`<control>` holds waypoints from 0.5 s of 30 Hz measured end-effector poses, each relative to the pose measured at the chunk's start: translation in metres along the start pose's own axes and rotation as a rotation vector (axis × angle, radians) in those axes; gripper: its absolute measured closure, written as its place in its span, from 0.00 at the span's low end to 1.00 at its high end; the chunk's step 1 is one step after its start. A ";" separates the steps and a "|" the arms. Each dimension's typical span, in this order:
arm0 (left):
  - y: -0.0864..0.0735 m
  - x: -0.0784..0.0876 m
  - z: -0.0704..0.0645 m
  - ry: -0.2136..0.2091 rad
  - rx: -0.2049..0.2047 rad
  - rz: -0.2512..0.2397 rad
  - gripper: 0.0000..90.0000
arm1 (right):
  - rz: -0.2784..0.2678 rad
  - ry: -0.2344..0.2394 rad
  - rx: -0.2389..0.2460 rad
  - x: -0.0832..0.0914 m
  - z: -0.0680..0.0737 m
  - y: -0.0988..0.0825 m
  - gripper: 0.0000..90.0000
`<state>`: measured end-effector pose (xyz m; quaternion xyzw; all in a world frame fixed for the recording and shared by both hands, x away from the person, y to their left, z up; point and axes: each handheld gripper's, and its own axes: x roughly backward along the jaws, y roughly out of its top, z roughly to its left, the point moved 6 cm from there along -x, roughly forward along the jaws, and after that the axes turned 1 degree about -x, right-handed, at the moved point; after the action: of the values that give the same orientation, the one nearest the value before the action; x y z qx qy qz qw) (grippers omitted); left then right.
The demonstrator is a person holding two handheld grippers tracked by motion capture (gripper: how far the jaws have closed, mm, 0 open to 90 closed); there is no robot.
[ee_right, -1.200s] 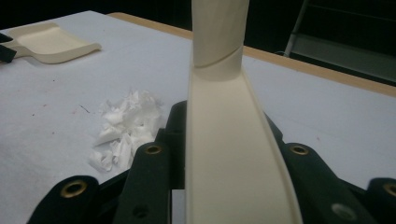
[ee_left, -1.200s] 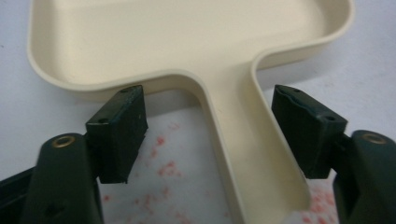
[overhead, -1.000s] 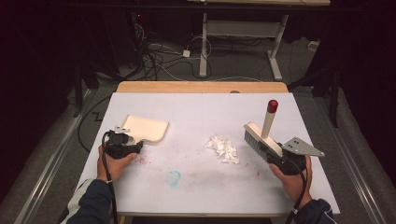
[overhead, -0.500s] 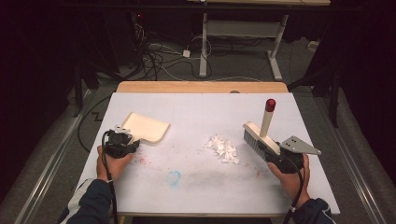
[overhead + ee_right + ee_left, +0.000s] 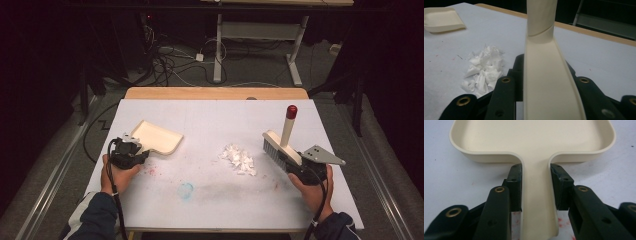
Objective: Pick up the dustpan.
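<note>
Left claw [image 5: 131, 146]: clamped now on the handle of the dustpan [image 5: 156, 137]; the jaws have just been closing, and in the left gripper view the pads press that handle [image 5: 537, 195] from both sides.
Dustpan: cream, flat on the white surface [image 5: 210, 200], over on the person's left; its tray points away from the hand and its handle runs back into the claw.
Right claw [image 5: 295, 162]: gripped tight on the body of the brush [image 5: 282, 145], jaws hugging the cream back [image 5: 549, 82] on either side.
Brush: held up off the surface on the right, bristles toward the middle, red-tipped handle [image 5: 291, 111] sticking up and away.
Paper scraps [image 5: 239, 159]: a little white heap lying between the two tools, well apart from the dustpan and near the brush bristles.
Key relation: from the brush, the heap lies to the left, and the dustpan sits further left again, so brush, scraps and pan fall roughly on one line across the surface.
Nearer hand: the right one, by a good margin.
My read: both tools are in hand, nothing swept yet; the pan's open edge looks turned away from the heap, so it will likely need to swing round and come closer before the brush pushes.
</note>
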<state>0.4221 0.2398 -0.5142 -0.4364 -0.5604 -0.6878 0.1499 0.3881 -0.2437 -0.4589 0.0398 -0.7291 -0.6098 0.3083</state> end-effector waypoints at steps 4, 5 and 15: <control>0.001 0.005 -0.006 -0.022 -0.034 0.003 0.71 | 0.005 0.001 -0.006 -0.003 0.000 -0.002 0.75; 0.001 0.006 -0.008 -0.026 -0.046 0.006 0.71 | 0.007 0.002 -0.006 -0.005 0.000 -0.002 0.75; -0.001 0.018 -0.033 -0.095 -0.166 0.031 0.71 | 0.009 -0.009 -0.032 -0.032 0.001 -0.004 0.75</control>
<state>0.3965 0.2157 -0.5008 -0.4881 -0.5010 -0.7081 0.0971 0.4125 -0.2300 -0.4751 0.0289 -0.7209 -0.6201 0.3083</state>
